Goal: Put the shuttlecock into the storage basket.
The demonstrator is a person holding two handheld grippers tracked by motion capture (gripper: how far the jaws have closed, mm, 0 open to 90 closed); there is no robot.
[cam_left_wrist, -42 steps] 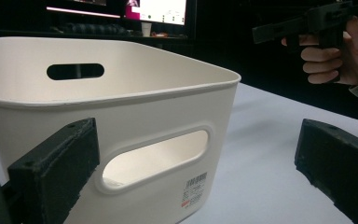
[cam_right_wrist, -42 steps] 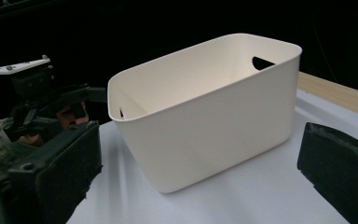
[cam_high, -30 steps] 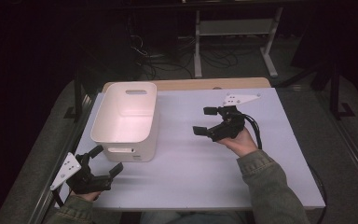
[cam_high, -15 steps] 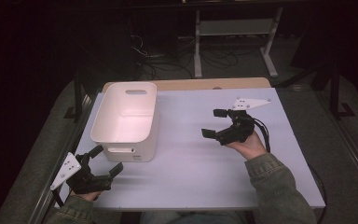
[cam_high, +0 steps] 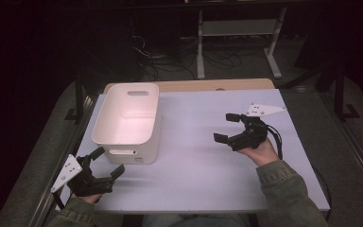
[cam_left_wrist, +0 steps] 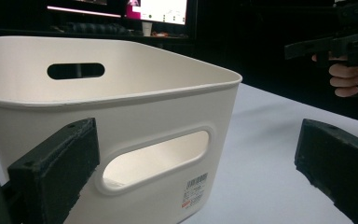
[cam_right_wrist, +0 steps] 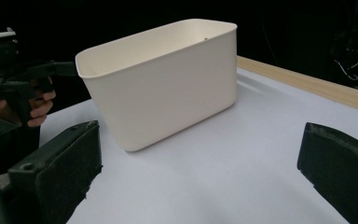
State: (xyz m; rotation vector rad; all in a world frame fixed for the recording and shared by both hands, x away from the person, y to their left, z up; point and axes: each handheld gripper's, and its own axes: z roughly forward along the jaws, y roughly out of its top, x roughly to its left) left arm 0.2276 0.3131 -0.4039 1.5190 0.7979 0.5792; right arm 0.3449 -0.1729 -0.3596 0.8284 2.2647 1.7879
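Note:
A white plastic bin [cam_high: 142, 152] with handle slots stands empty on the left half of the white table [cam_high: 194, 161]. My left gripper [cam_high: 108, 161] rests at the table's front left corner, just in front of the bin, open and holding nothing. In the left gripper view the bin's slotted end wall [cam_left_wrist: 168, 112] is close ahead between the spread jaws of the left gripper [cam_left_wrist: 196, 154]. My right gripper [cam_high: 223, 126] hovers right of centre, open and empty, pointing left toward the bin. The right gripper view shows the bin's long side [cam_right_wrist: 168, 88] beyond the right gripper [cam_right_wrist: 200, 158].
A wooden strip [cam_high: 246, 84] runs along the table's far edge. Beyond it, in the dark, are a white frame stand [cam_high: 236, 28] and floor cables [cam_high: 156, 61]. A barcode label [cam_left_wrist: 193, 189] sits on the bin's near wall.
My right gripper has moved to the right and a little toward the person, away from the bin. The left gripper and the bin have stayed put.

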